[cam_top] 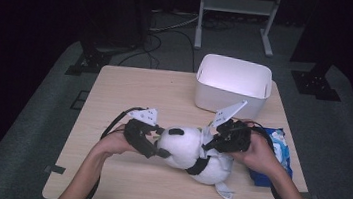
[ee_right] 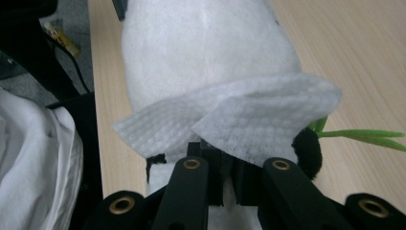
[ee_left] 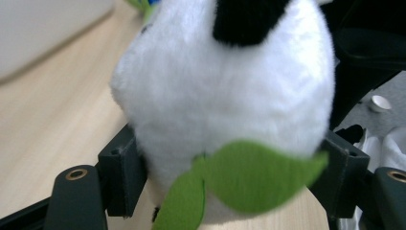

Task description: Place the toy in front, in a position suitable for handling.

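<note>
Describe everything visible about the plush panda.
The plush panda is soft white pile with black patches and a green felt leaf at its front. It lies on its side on the wooden table, near the front edge. The left gripper clamps its head between its jaws. The right gripper presses a white wipe against its body. A label sticks out at its lower end.

Both tools are black: the left tool and right tool each carry a pale three-cornered plate, brass-ringed screw holes and a black trailing cable; forearms bare
</note>
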